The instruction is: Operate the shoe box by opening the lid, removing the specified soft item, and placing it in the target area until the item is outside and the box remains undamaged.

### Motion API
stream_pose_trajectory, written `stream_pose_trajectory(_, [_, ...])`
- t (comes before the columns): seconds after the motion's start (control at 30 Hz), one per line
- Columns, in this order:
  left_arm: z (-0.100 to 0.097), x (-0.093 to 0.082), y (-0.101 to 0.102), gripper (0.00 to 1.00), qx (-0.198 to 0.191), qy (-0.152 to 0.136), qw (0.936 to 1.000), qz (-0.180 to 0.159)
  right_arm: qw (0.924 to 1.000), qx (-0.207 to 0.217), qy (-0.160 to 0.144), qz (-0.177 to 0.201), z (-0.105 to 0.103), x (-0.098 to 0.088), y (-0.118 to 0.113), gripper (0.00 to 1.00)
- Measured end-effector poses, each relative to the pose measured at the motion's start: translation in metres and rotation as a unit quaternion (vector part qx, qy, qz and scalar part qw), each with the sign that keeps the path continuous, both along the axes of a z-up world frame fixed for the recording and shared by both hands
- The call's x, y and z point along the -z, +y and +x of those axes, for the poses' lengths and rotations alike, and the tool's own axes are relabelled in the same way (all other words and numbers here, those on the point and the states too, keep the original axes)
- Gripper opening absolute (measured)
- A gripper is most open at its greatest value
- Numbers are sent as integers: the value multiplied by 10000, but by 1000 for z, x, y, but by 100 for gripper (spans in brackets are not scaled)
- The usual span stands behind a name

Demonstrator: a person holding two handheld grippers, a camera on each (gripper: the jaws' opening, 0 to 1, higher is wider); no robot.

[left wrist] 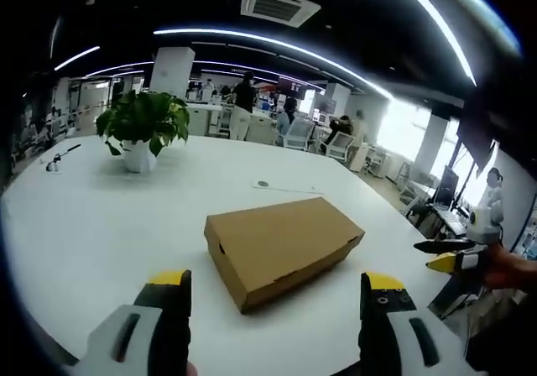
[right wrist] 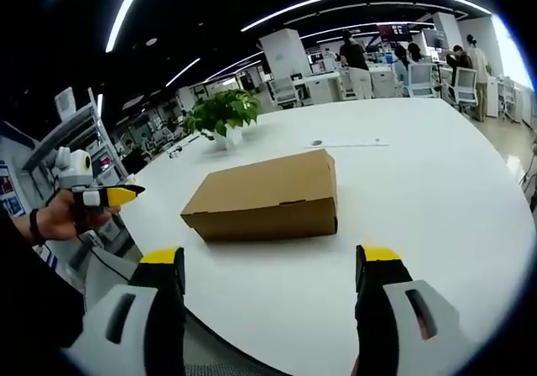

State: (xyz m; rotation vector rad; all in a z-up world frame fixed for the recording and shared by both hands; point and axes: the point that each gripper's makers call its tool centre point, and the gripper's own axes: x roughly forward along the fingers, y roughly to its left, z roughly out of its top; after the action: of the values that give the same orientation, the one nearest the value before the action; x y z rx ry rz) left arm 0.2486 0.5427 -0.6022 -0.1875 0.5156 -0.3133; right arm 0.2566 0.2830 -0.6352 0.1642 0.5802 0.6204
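Observation:
A brown cardboard shoe box (left wrist: pixel 281 246) lies on the white table (left wrist: pixel 101 225) with its lid closed; the right gripper view has the same shoe box (right wrist: pixel 268 195) from its long side. My left gripper (left wrist: pixel 277 296) is open, its yellow-tipped jaws wide apart, short of the box's near corner. My right gripper (right wrist: pixel 270 267) is open too, held back from the table's edge, nothing between its jaws. The right gripper (left wrist: pixel 457 257) enters the left gripper view at the far right, held by a hand. The left gripper (right wrist: pixel 105 196) appears at the left of the right gripper view.
A potted green plant (left wrist: pixel 143 124) stands at the far side of the table, with a flat sheet and a small round object (left wrist: pixel 285 187) beyond the box. Office chairs (left wrist: pixel 340 145), desks and several people are farther back. The table's curved edge (right wrist: pixel 252 342) runs close to my right gripper.

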Motion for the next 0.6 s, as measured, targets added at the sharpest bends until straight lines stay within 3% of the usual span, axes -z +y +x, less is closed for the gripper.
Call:
stream_pose_trajectory(0.37, [6, 17, 0, 84, 93, 144, 9998, 56, 9999, -141, 79, -56, 11, 9, 5, 78])
stream_pose_trajectory(0.6, [13, 27, -8, 84, 181, 179, 9997, 21, 9996, -207, 149, -98, 30, 20, 7, 78])
